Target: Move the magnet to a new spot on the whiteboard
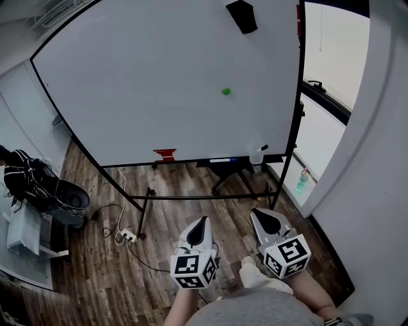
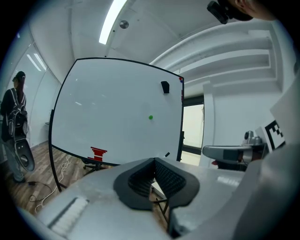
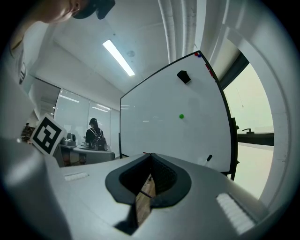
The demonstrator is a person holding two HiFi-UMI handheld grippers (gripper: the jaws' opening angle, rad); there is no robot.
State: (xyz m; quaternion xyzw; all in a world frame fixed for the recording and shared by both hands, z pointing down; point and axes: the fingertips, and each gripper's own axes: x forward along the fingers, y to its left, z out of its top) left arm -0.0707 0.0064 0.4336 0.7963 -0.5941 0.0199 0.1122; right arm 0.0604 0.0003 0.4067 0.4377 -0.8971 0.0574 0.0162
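Note:
A small green magnet [image 1: 225, 92] sticks to the right half of a large black-framed whiteboard [image 1: 146, 76] on a rolling stand. Both grippers are held low in front of the board, well short of it. The left gripper [image 1: 203, 221] and the right gripper [image 1: 260, 213] point toward the board side by side. Both are shut with nothing between the jaws. In the left gripper view the magnet [image 2: 150, 117] is far off, above the closed left gripper [image 2: 153, 161]. The right gripper view also has the magnet [image 3: 181, 116] far beyond the closed right gripper [image 3: 150, 157].
A black eraser [image 1: 242, 16] sits near the board's top right; a red object [image 1: 164, 154] and a white bottle [image 1: 257, 155] rest at the tray. The stand's legs [image 1: 145, 210], a power strip with cables [image 1: 127, 235], a green bottle [image 1: 301, 180]. A person [image 2: 14, 126] stands far left.

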